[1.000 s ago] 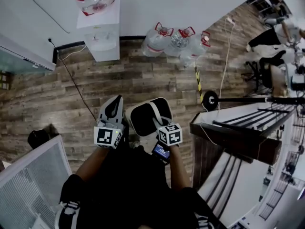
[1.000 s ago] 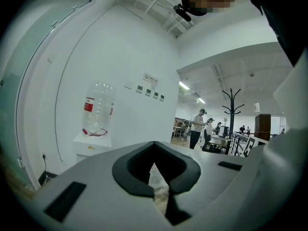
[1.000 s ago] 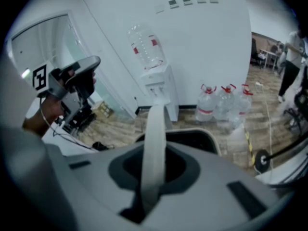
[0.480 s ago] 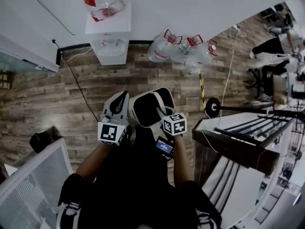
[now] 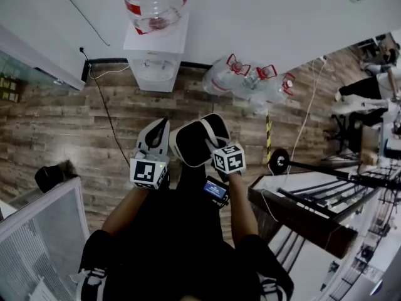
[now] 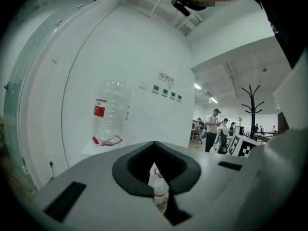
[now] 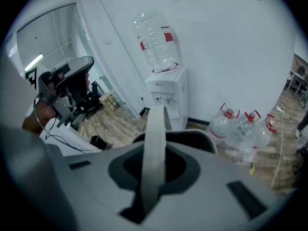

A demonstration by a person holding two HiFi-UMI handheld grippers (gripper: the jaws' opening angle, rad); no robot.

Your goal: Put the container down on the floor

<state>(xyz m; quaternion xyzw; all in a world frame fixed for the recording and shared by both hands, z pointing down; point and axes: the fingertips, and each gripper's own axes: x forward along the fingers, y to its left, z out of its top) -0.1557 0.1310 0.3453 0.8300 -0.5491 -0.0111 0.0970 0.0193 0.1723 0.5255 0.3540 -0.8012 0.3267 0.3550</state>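
Note:
The container (image 5: 195, 142) is a white bucket with a dark inside, hanging in front of the person above the wooden floor (image 5: 75, 130). Its white handle (image 7: 155, 143) runs up between the jaws of my right gripper (image 7: 153, 177), which is shut on it. In the head view, my right gripper (image 5: 214, 146) is over the bucket's right rim. My left gripper (image 5: 153, 144) is just left of the bucket, apart from it. In its own view my left gripper (image 6: 157, 189) has its jaws together with nothing between them.
A water dispenser (image 5: 154, 64) carrying an upturned bottle (image 5: 155, 2) stands against the white wall ahead. Several water jugs (image 5: 250, 80) lie on the floor to its right. A desk (image 5: 301, 209) is at the right, a partition (image 5: 37, 231) at the lower left, a black object (image 5: 53, 175) beside it.
Both grippers and the bucket have shifted a little forward toward the dispenser, and the head view has swung so the dispenser sits more central. The grip on the handle is unchanged.

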